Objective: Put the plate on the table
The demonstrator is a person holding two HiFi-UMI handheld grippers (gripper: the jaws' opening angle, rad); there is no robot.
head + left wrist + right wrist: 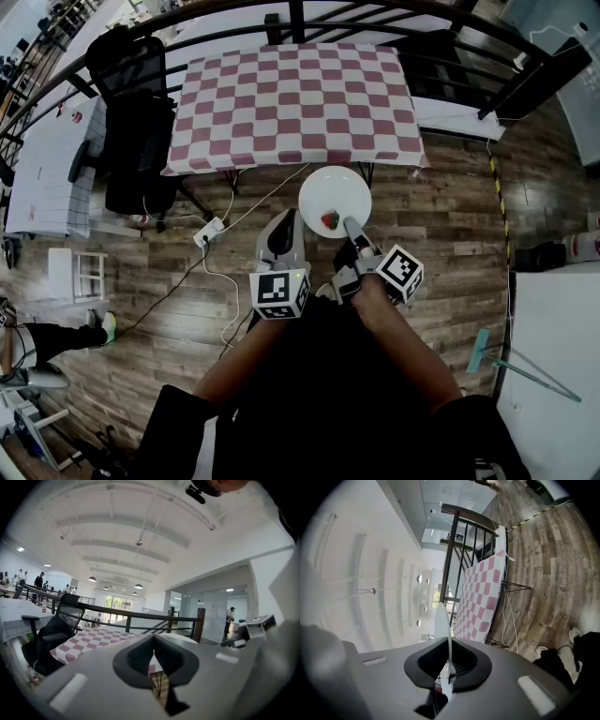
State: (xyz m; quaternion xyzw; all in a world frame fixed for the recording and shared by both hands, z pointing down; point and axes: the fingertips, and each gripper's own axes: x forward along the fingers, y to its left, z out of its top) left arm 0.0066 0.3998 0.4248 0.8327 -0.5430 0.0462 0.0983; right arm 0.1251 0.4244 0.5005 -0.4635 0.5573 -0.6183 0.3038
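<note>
Starting on the left: the left gripper point(285, 219) isn't doing any work. Its jaws are closed with nothing in them, and it just hangs next to the plate, I'd guess parked out of the way or ready to steady things. Next over is the white plate point(335, 192), up in the air over the wood floor, just short of the near edge of the checkered table point(295, 94), so it's not set down yet. It's being kept about level, face up, which makes sense because there's a small red and green thing point(330, 220) on it (strawberry maybe?) that would slide off if the plate tipped. It's round, so there's no real long axis. It just sticks straight out from the jaws toward the table, and from the right gripper view you only see it edge-on as a thin white sliver. The right gripper point(349, 225) is clamped on the near rim, so a straight push forward should bring it over the cloth.
</note>
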